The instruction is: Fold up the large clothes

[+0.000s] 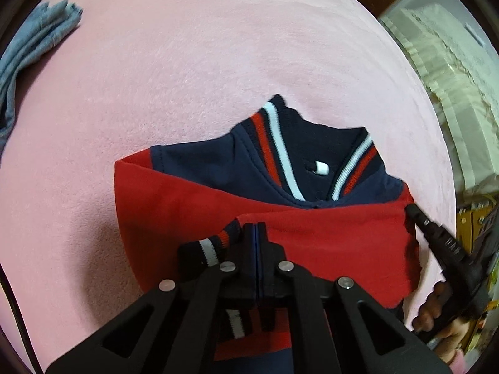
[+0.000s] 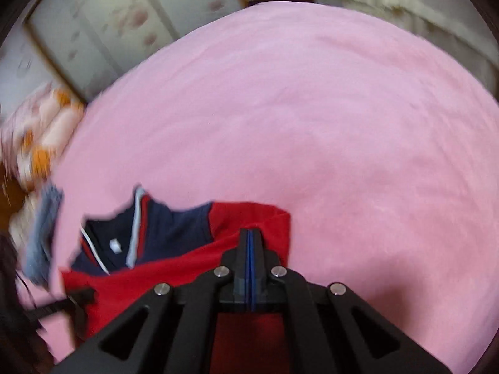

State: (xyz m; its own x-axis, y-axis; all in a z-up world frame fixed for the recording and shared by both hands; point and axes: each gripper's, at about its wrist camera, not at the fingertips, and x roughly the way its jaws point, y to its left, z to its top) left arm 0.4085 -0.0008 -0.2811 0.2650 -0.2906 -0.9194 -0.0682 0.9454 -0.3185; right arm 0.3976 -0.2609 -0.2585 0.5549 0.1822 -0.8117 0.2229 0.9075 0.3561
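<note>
nearest us, left gripper (image 1: 256,229): jaws clenched on the red hem fold of the jacket (image 1: 193,199), striped cuff (image 1: 215,246) just beside at 9 o'clock. right gripper (image 2: 250,233): likewise pinched on red fabric. the red-and-navy jacket lies on the pink blanket (image 1: 187,62), collar at 12 o'clock. farther, at 10 o'clock, we note a grey-blue garment (image 1: 34,46).

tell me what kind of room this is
Most likely a bedroom at home. A red and navy jacket lies on a wide pink blanket that looks like a bed cover, with a patterned pillow at its edge and floral panels, perhaps wardrobe doors, behind.
</note>
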